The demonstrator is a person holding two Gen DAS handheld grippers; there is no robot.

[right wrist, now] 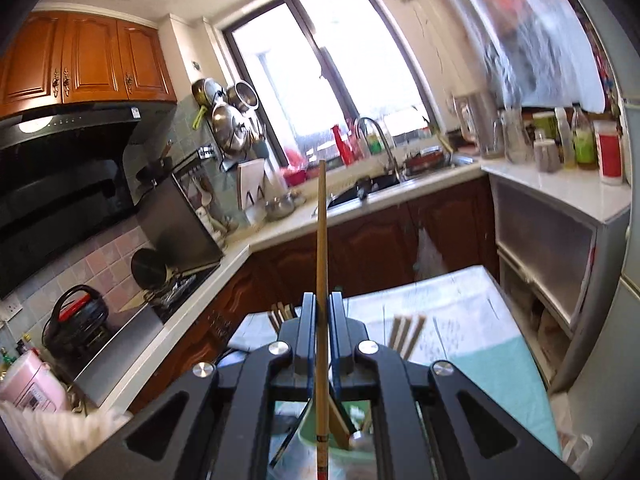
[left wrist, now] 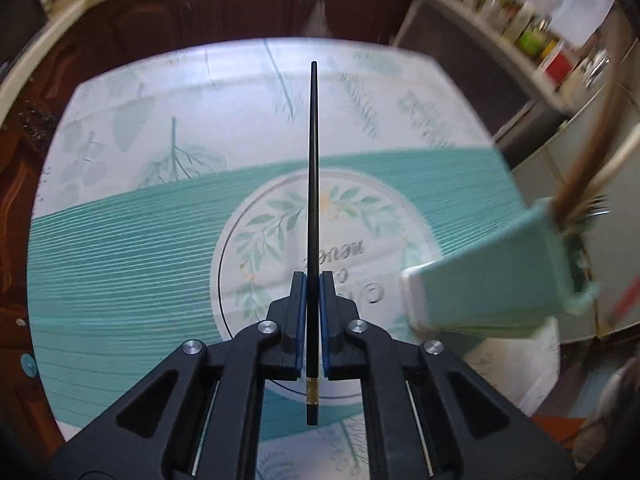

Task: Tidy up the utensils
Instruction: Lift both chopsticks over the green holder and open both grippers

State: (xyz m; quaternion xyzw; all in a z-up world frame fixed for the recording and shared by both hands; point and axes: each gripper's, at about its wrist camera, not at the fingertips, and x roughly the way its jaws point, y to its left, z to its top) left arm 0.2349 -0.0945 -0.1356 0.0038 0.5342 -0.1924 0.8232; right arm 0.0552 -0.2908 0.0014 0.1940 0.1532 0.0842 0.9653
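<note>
My left tongs are clamped on a thin black chopstick with a gold band, which runs straight forward between the blue pads, tip out over the bench's teal leaf-print cloth. A pale green utensil holder sits blurred to the right. My right tongs are pinched tight on a light wooden chopstick pointing up and ahead toward the sink; more wooden chopsticks stand just below the tongs.

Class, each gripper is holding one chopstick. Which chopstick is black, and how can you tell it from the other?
The black chopstick in the left gripper. It is dark with a gold band near its end; the right gripper holds a light wooden chopstick.
</note>
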